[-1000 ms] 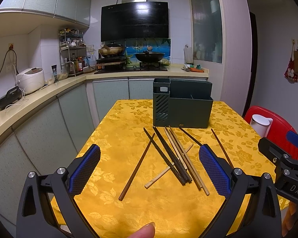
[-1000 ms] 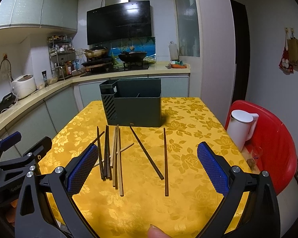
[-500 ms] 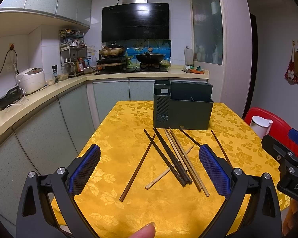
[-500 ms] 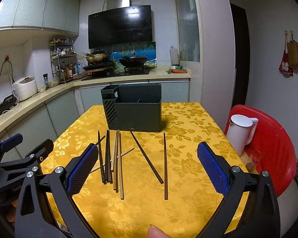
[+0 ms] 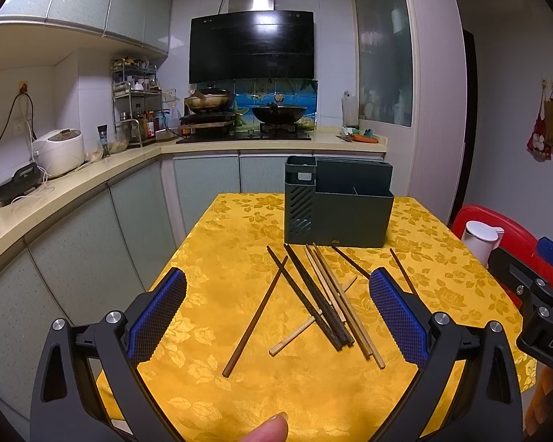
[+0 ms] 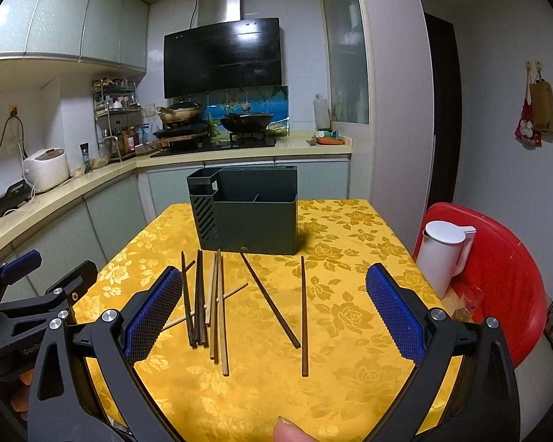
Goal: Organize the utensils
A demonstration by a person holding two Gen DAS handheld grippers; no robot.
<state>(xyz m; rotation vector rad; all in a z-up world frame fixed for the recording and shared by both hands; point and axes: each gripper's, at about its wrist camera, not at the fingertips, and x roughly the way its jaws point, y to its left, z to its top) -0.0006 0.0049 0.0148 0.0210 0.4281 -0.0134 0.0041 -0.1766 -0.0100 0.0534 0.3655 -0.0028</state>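
Observation:
Several loose chopsticks [image 5: 324,298] [image 6: 206,302], dark and pale wood, lie scattered on the yellow floral tablecloth [image 5: 239,243] [image 6: 350,316]. Behind them stands a dark green utensil holder [image 5: 337,206] [image 6: 245,213] with a slotted side compartment on its left. My left gripper [image 5: 276,309] is open, held above the near part of the table, its blue pads wide apart with nothing between them. My right gripper [image 6: 272,305] is also open and empty, hovering short of the chopsticks. Each gripper shows at the edge of the other's view.
A white jug [image 6: 444,254] sits on a red chair [image 6: 497,258] at the table's right side. Kitchen counter [image 5: 73,188] with a rice cooker [image 5: 59,151] runs along the left. Stove with woks [image 5: 247,110] stands at the back. A fingertip [image 5: 265,429] shows at the bottom.
Both views have tilted and risen slightly, so the table and holder sit lower in frame. The chopsticks and holder have not moved. Both grippers stay open.

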